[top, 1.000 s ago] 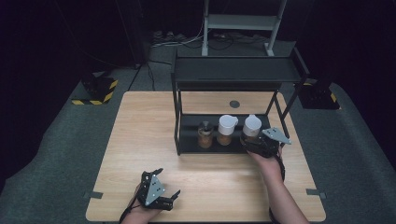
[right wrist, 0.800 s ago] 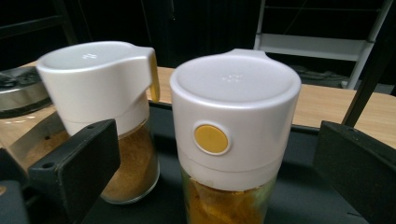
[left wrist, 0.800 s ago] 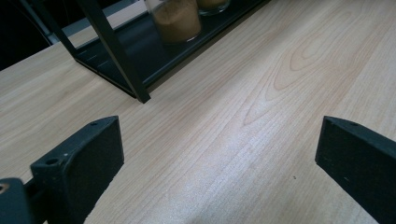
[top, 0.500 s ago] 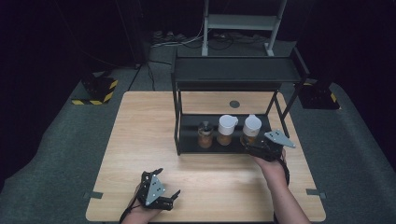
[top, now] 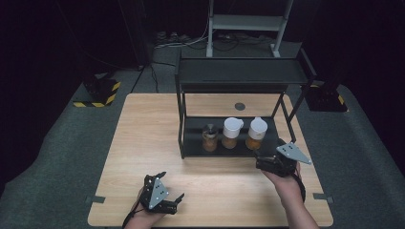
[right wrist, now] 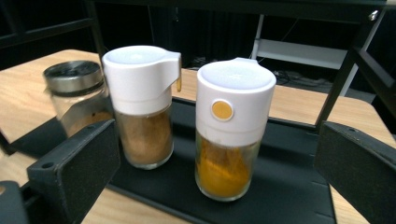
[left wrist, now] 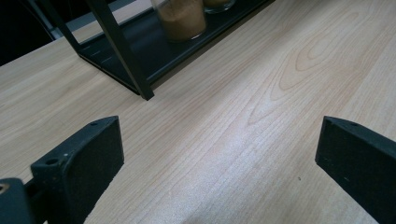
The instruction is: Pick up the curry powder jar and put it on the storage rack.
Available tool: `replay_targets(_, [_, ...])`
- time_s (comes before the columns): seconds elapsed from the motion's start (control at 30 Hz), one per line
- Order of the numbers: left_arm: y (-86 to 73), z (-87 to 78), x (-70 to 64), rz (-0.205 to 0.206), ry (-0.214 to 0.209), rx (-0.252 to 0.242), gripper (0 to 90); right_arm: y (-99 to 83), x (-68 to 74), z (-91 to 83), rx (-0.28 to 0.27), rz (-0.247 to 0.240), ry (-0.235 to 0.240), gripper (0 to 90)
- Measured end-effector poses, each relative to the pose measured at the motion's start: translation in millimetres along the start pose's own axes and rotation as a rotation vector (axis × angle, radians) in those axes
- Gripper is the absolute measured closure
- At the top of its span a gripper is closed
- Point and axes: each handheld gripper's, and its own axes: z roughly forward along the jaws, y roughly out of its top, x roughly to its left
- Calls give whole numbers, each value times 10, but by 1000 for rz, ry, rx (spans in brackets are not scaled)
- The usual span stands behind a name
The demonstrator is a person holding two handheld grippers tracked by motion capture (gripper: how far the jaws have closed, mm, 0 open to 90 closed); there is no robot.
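White-capped turmeric jar (right wrist: pixel 232 128), centre frame on shelf tray (right wrist: pixel 299 186): right gripper (right wrist: pixel 215 168) wide open, aligned to grasp; left gripper (left wrist: pixel 219 163) wide, idle.

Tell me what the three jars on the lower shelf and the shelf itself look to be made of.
Right jar: clear body, glass or hard plastic, with a smooth matte white cap, likely plastic, bearing an orange button.
Middle jar: the same clear body, with a white, likely plastic, cap.
Left jar: clear glass by its look, with a dull silvery ridged lid, probably metal.
Shelf: matte black, likely painted metal.
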Motion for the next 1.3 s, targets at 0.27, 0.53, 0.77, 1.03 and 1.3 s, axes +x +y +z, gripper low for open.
replay_targets(0.27, [-6,-6,-40,15,14,-3,14,-142,89,-313,-11,-46,3,0])
replay_targets(0.53, [-16,-13,-40,8,17,-8,14,-291,170,-461,-1,-75,18,0])
replay_targets(0.77, [-6,-10,-50,20,16,-3,14,-440,259,-514,40,-120,6,0])
replay_targets(1.03, [-4,-9,-46,19,15,-1,14,-617,297,-540,90,-148,-13,0])
replay_targets(1.3, [0,-6,-56,24,16,1,14,-687,290,-525,152,-165,-16,0])
